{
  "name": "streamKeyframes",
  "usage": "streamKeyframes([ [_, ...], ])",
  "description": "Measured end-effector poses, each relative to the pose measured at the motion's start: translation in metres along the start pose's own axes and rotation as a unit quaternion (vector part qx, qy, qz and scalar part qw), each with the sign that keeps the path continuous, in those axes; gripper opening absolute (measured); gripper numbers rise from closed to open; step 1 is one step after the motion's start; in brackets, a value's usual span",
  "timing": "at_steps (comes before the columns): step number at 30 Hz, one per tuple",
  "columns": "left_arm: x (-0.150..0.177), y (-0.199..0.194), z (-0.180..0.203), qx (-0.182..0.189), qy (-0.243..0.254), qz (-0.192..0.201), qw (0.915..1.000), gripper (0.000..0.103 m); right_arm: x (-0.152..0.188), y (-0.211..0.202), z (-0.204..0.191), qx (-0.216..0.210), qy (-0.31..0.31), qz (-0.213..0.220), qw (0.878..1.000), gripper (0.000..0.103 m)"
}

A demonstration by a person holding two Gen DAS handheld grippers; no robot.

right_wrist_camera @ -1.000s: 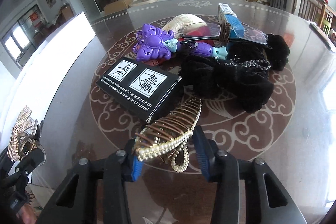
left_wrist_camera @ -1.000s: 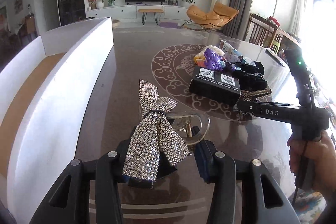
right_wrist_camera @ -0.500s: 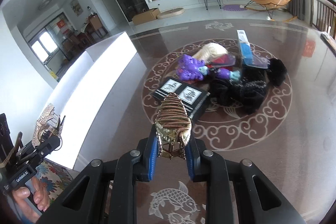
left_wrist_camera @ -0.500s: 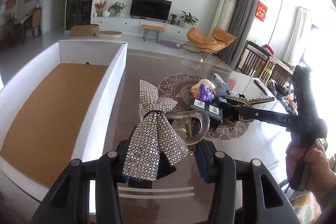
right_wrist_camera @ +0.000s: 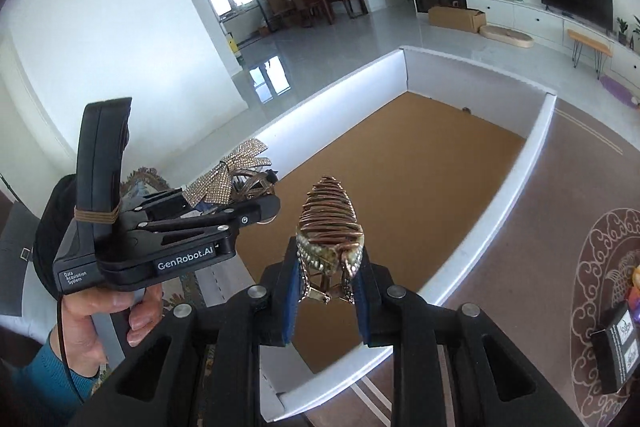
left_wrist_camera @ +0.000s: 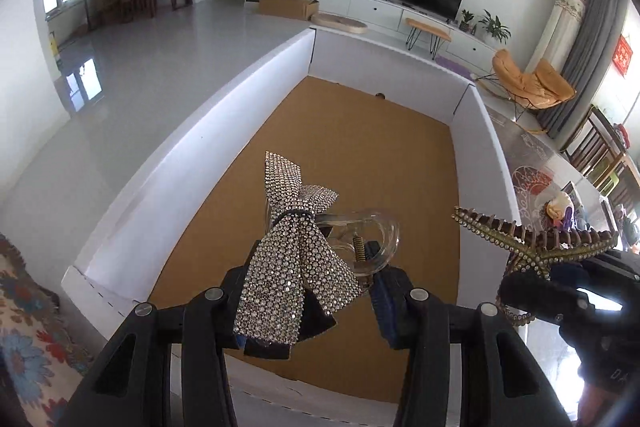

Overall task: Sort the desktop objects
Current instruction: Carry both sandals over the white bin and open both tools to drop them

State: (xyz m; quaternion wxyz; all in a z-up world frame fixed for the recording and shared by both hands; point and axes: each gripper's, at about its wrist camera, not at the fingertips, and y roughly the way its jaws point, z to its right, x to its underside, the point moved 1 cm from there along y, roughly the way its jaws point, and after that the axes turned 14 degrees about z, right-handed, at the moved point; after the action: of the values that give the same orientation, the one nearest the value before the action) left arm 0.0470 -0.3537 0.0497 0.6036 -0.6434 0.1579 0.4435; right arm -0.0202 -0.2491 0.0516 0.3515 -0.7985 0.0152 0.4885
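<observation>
Now both grippers hung over box (left_wrist_camera: 404, 63). Left gripper (left_wrist_camera: 308, 291) clamped bow clip (left_wrist_camera: 296, 259); right gripper (right_wrist_camera: 326, 291) clamped comb clip (right_wrist_camera: 330, 219). Step: drop-off. Next move likely needed jaws opened over brown floor; height above it unclear through fisheye.

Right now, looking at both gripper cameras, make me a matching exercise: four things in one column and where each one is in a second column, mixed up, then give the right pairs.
Things
1. rhinestone bow clip
2. bronze hair claw
3. white box
4. black card box

Places
A. on the patterned table, far right of the right wrist view
B. clamped in the left gripper
C. below both grippers, brown floor showing
D. clamped in the right gripper

Pairs: 1-B, 2-D, 3-C, 4-A
</observation>
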Motion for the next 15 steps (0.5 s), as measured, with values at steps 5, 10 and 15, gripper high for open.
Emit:
streamKeyframes([
  [5, 0.016, 0.028, -0.008, -0.021, 0.009, -0.055, 0.9982, 0.050, 0.017, 0.053, 0.001, 0.015, -0.004, -0.064, 0.998, 0.025],
  [10, 0.020, 0.022, -0.003, -0.042, 0.012, -0.031, 0.9986, 0.076, 0.017, 0.047, 0.007, 0.019, 0.000, -0.042, 0.999, 0.076],
  [15, 0.013, -0.007, 0.022, -0.015, 0.008, 0.023, 0.9996, 0.078, 0.010, -0.002, 0.021, 0.020, 0.010, 0.038, 0.999, 0.077],
])
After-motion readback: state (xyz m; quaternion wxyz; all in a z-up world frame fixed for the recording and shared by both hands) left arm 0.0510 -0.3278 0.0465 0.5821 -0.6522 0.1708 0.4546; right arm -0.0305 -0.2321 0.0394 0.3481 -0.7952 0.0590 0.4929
